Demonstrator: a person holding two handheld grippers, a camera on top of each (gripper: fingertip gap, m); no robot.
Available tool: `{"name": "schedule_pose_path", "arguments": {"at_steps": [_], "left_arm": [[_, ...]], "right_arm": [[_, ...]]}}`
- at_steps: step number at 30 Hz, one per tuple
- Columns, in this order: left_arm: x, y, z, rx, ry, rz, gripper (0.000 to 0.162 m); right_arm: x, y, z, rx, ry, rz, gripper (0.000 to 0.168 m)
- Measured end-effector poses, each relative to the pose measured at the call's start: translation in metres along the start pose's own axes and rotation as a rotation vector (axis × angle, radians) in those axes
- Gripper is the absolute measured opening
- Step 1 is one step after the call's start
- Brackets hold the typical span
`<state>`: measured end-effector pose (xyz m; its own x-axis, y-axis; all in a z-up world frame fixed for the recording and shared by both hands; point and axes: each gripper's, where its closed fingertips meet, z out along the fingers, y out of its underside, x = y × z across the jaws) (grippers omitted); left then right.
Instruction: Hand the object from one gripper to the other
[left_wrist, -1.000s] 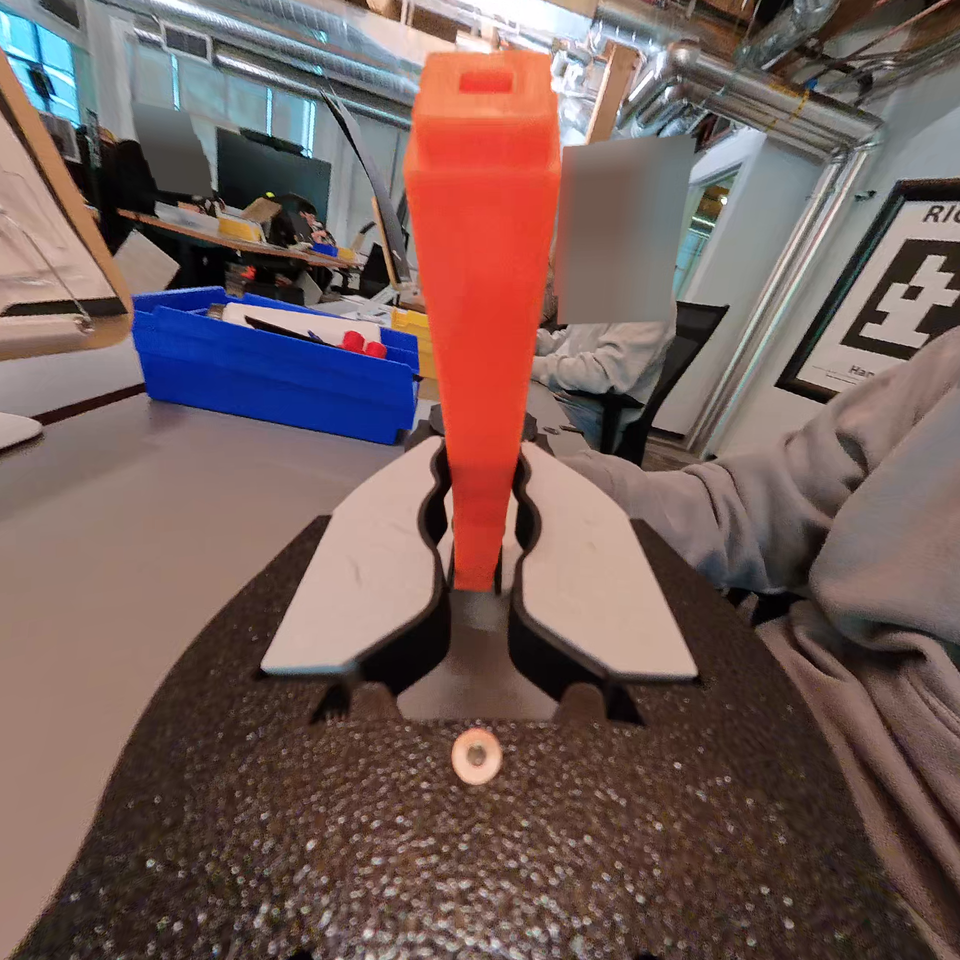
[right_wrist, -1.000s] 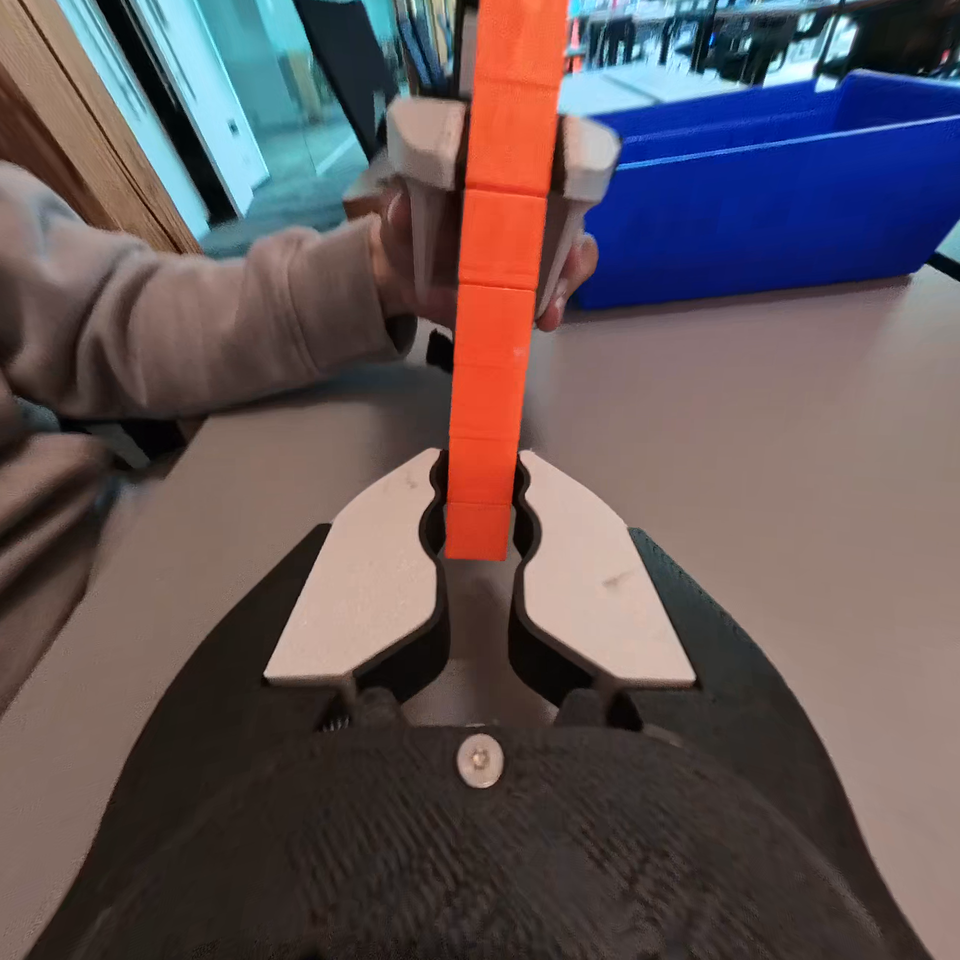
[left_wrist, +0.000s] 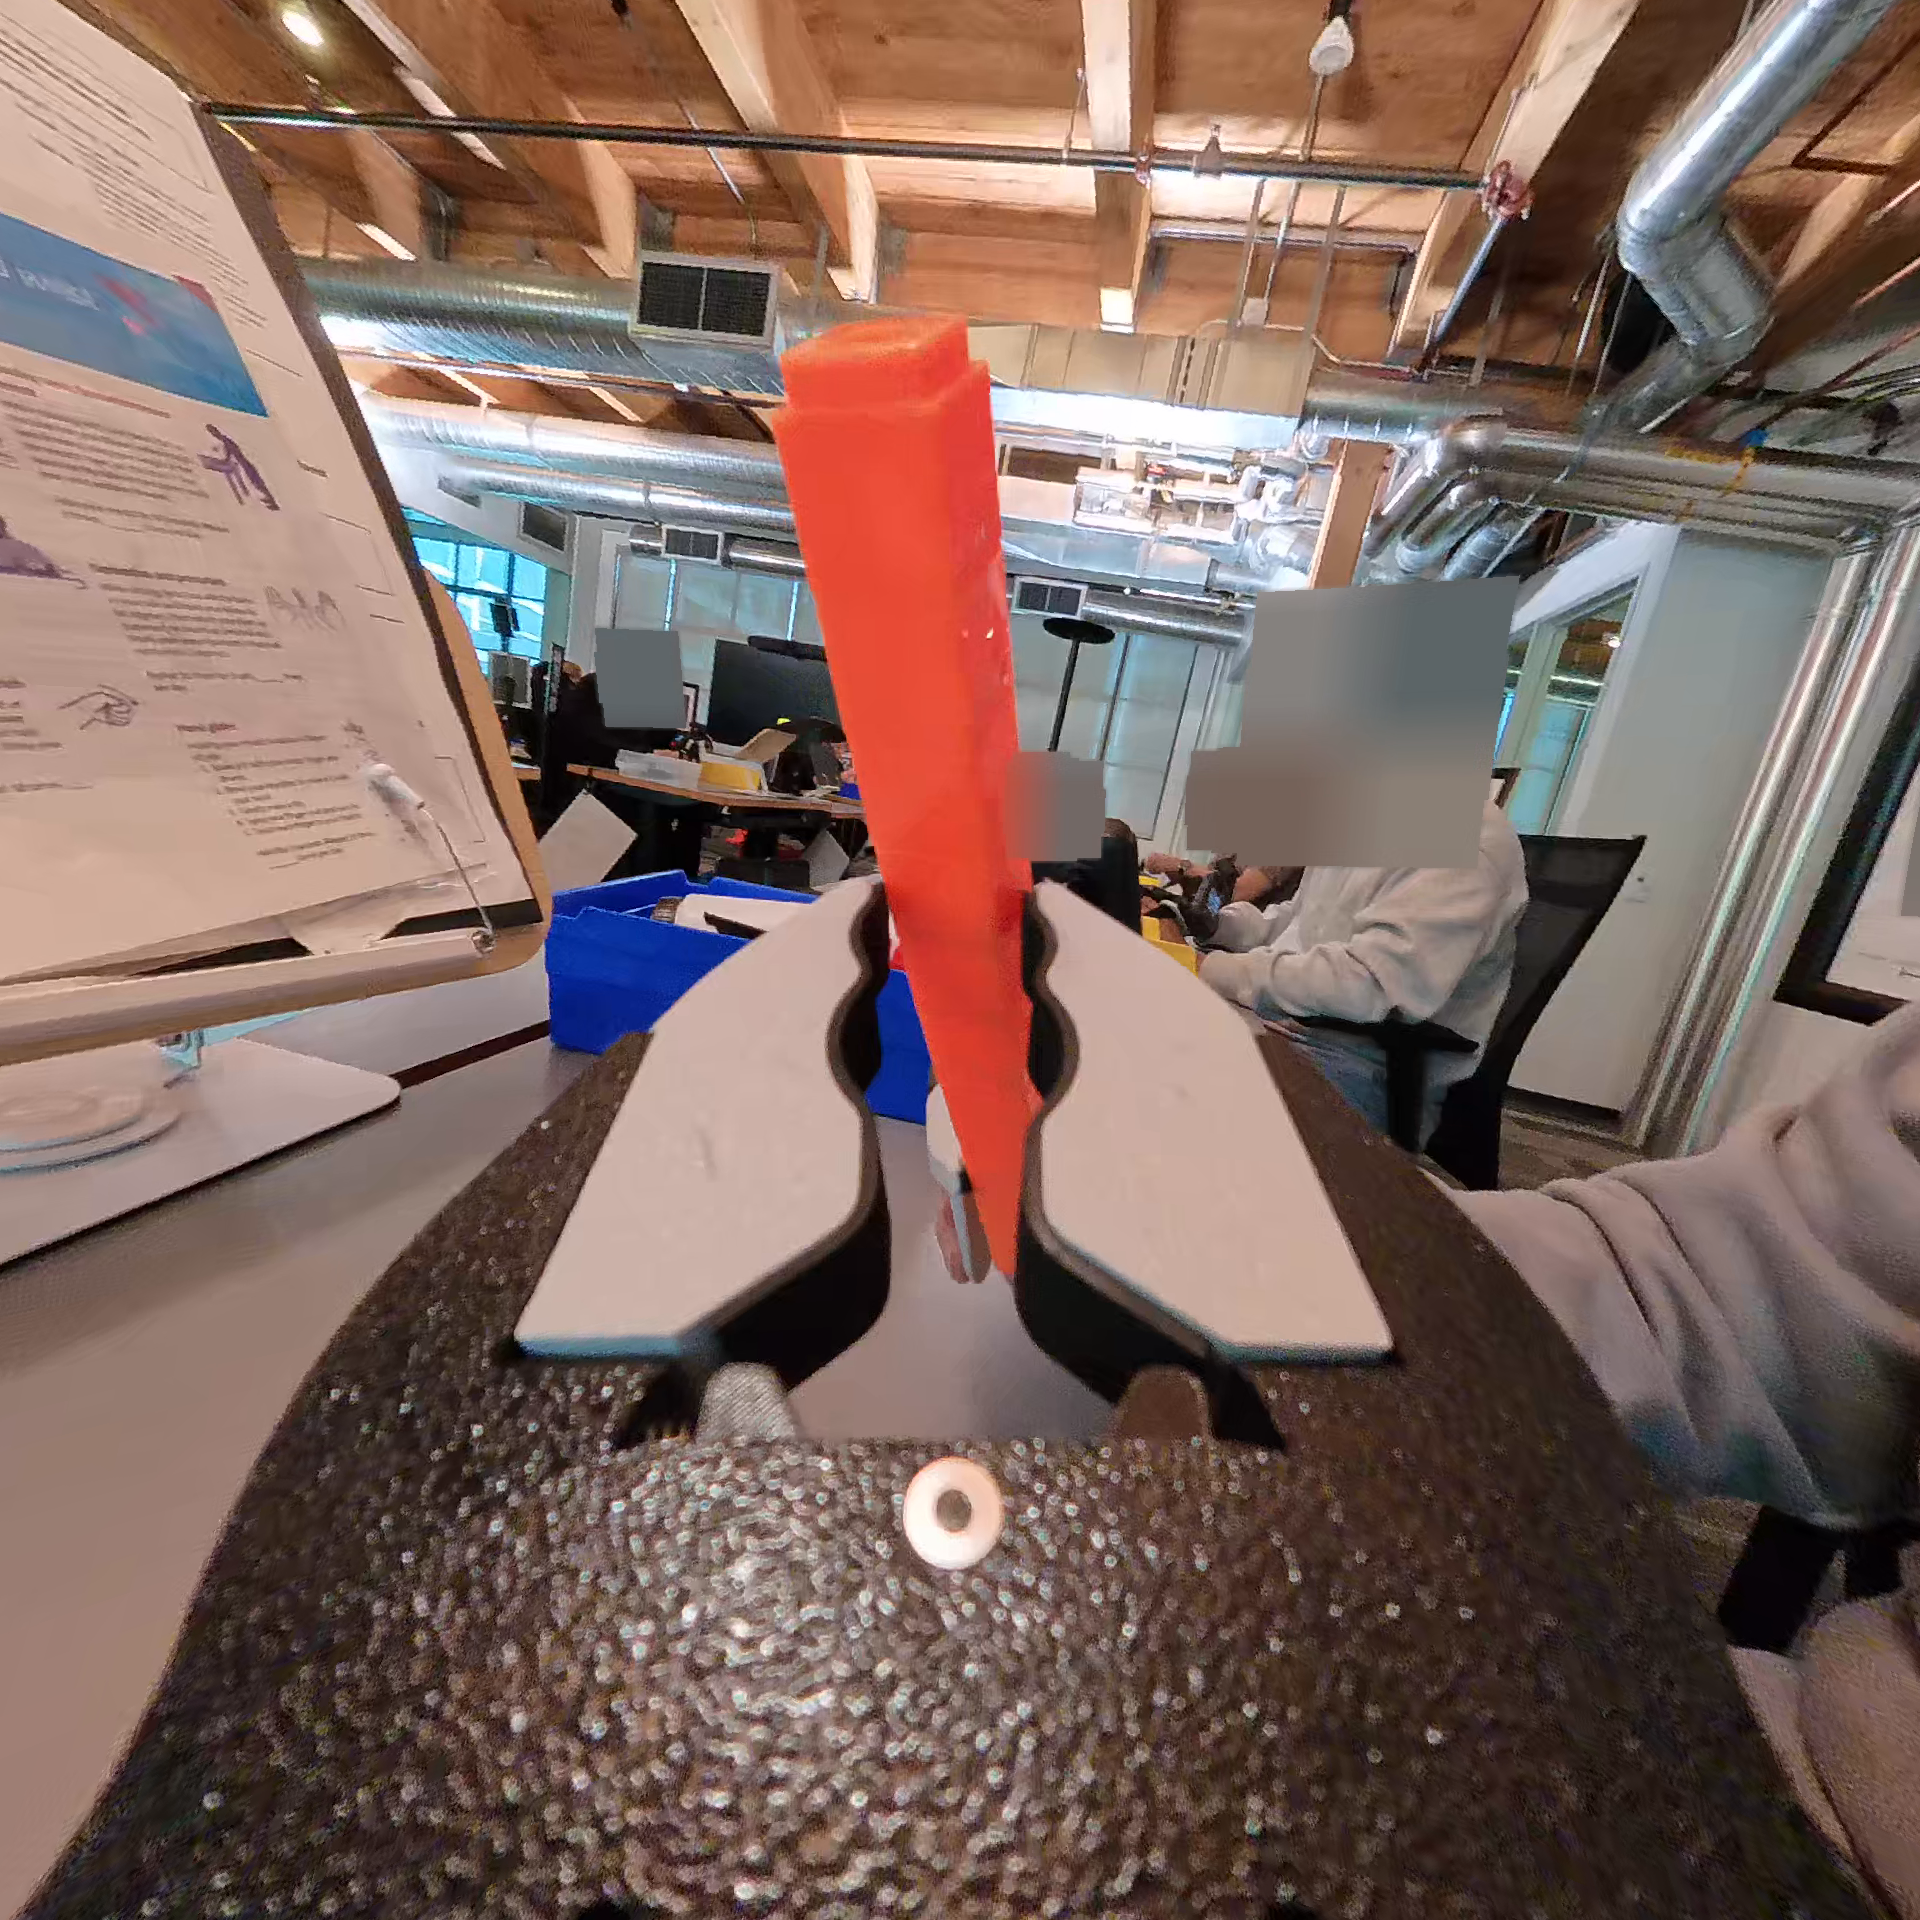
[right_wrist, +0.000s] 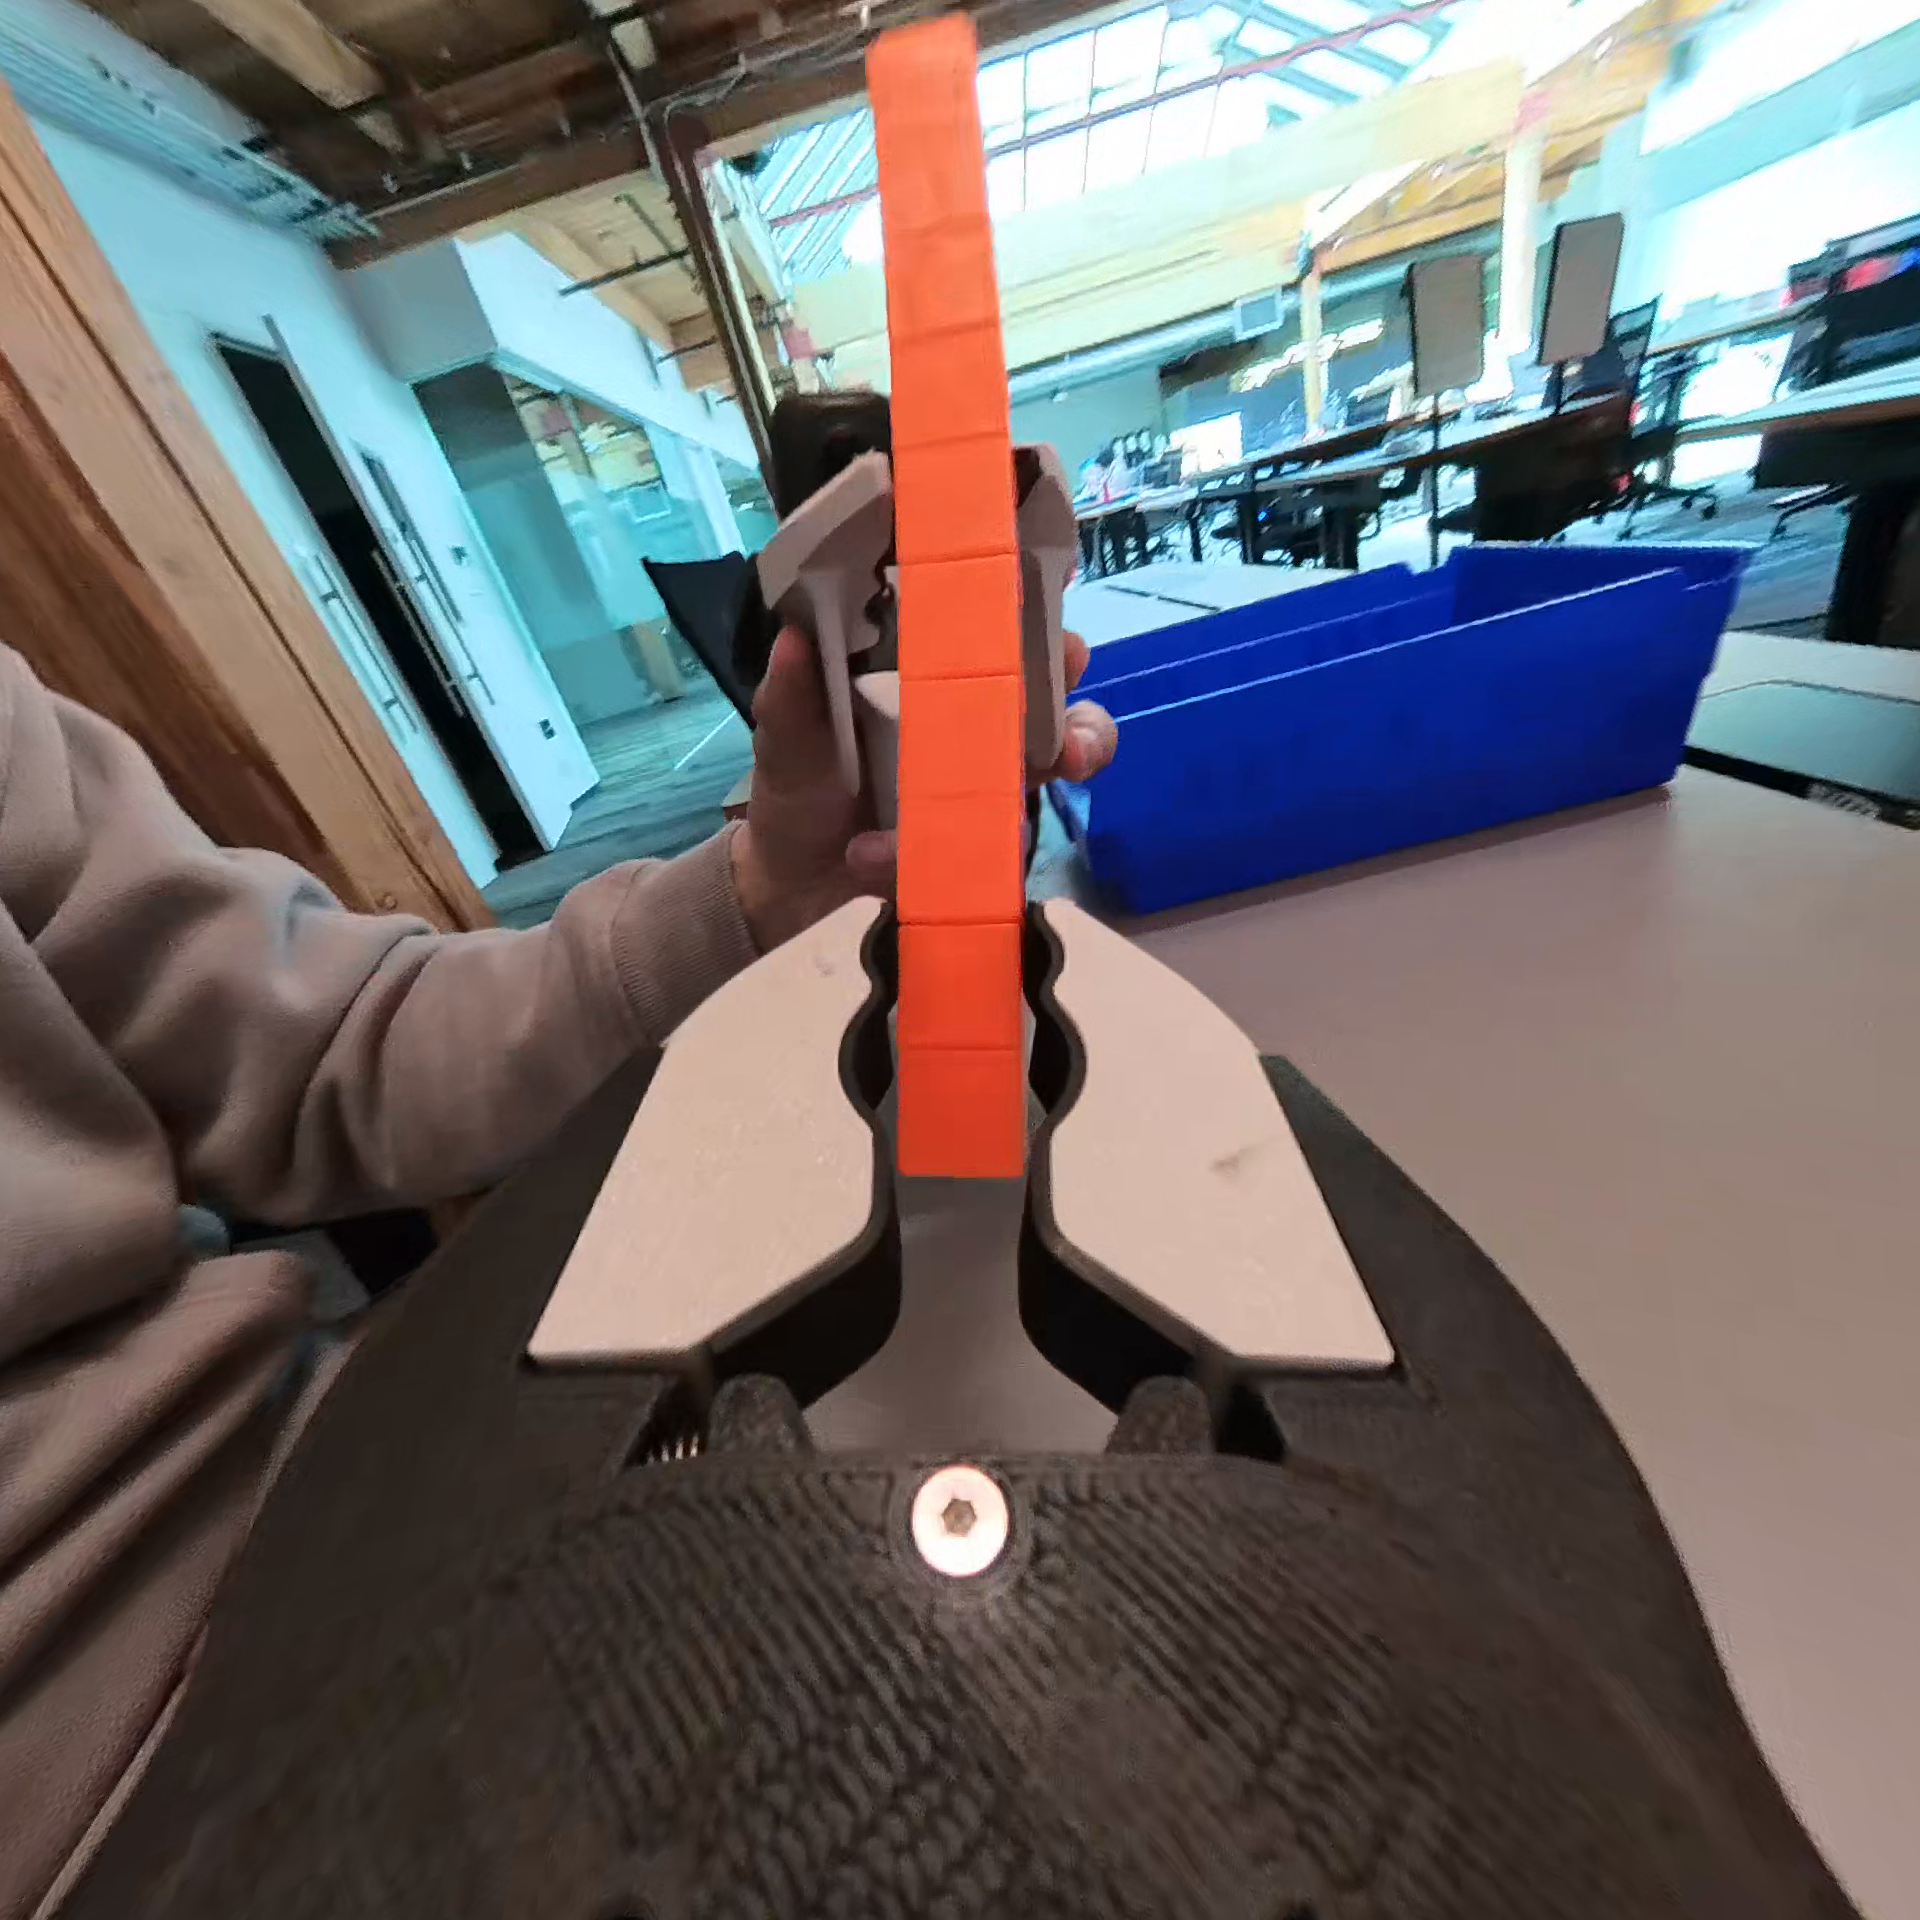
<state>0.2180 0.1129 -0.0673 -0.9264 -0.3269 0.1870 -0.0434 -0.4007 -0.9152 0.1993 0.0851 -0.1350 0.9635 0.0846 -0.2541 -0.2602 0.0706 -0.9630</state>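
Left tongs (left_wrist: 951, 925) now spread off orange bar (right_wrist: 956, 727), right tongs (right_wrist: 958, 925) pinching its end, above bare table (right_wrist: 1558, 1091)

Bar (right_wrist: 956, 727) between right tongs (right_wrist: 958, 997), bin (right_wrist: 1403, 727) behind on table (right_wrist: 1558, 1091)

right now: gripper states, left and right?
Left gripper: open, jaws spread; the orange bar leans against one finger.
Right gripper: shut on the orange bar, gripping its lower end.

Both grippers (left_wrist: 951, 1049) (right_wrist: 956, 1039) show black textured bodies, pale grey wavy-edged jaws, one screw (right_wrist: 958, 1520); grey, perhaps fleece, sleeve (right_wrist: 343, 997).
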Motion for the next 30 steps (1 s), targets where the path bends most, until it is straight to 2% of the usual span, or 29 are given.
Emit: {"name": "schedule_pose_path", "arguments": {"at_steps": [3, 11, 15, 17, 18, 22, 26, 28, 30], "left_arm": [[0.006, 0.003, 0.003, -0.013, 0.032, -0.011, 0.022], [0.010, 0.016, 0.007, -0.095, 0.086, -0.083, 0.021], [0.009, 0.016, 0.010, -0.087, 0.050, -0.050, 0.021], [-0.001, 0.007, 0.011, -0.025, -0.058, -0.015, 0.021], [-0.007, 0.005, 0.011, -0.005, -0.117, 0.003, 0.021], [-0.020, 0.012, 0.013, -0.025, -0.265, 0.061, 0.020], [-0.026, 0.018, 0.014, -0.014, -0.291, -0.018, 0.021], [-0.025, 0.022, 0.015, -0.009, -0.271, -0.072, 0.020], [-0.026, 0.024, 0.016, -0.005, -0.265, -0.086, 0.021]], "right_arm": [[-0.008, 0.011, 0.007, -0.071, -0.038, -0.017, 0.022], [-0.003, 0.025, 0.005, -0.177, -0.003, -0.109, 0.022], [0.000, 0.023, 0.008, -0.152, 0.016, -0.096, 0.022], [0.009, 0.006, 0.004, -0.048, 0.098, -0.097, 0.025], [0.016, -0.001, 0.001, -0.009, 0.169, -0.140, 0.035], [0.025, -0.016, -0.005, 0.018, 0.423, -0.442, 0.047], [0.035, -0.008, -0.001, -0.086, 0.572, -0.619, 0.046], [0.039, -0.004, 0.000, -0.118, 0.618, -0.680, 0.033], [0.042, -0.004, -0.003, -0.148, 0.653, -0.704, 0.029]]}}
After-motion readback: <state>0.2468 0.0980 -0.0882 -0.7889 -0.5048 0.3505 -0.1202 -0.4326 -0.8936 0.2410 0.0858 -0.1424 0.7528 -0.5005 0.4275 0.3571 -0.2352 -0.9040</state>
